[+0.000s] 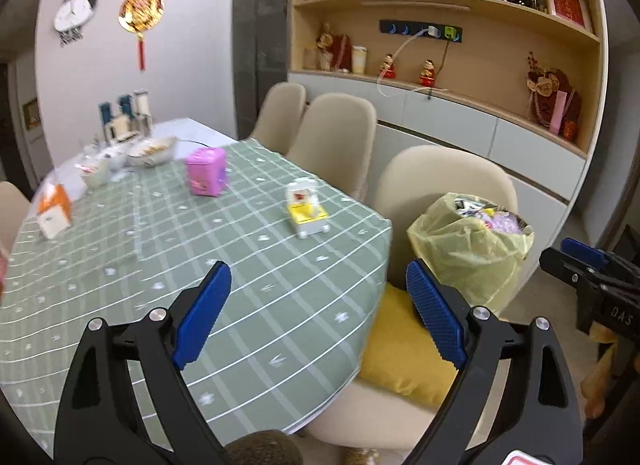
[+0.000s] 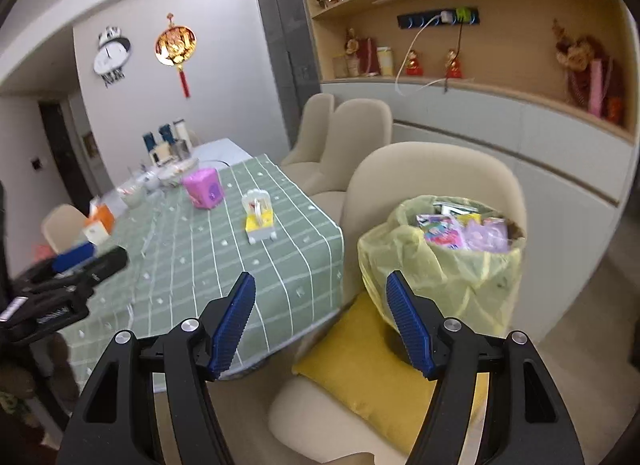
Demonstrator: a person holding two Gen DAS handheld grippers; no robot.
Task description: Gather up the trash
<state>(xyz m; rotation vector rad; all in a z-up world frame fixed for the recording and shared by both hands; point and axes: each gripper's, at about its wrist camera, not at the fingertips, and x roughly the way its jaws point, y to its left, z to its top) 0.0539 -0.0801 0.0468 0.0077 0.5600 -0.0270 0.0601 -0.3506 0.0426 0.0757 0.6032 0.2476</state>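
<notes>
We saw the bin (image 2: 444, 261), lined with a yellow bag, standing upright on the chair (image 2: 436, 185), mouth upward, full of wrappers. Left gripper (image 1: 316, 313) and right gripper (image 2: 320, 319) both gaped, holding nothing. No label was legible.

The surface (image 1: 248, 305) wears a green cloth with white lines. On it stand a pink box (image 1: 206, 177) and a small yellow and white toy (image 1: 306, 211), a little apart. At the far end, where the surface is bare and white, sit bowls (image 1: 152, 151) and tall cartons (image 1: 126, 115). An orange and white box (image 1: 54, 211) stands near the left edge.
</notes>
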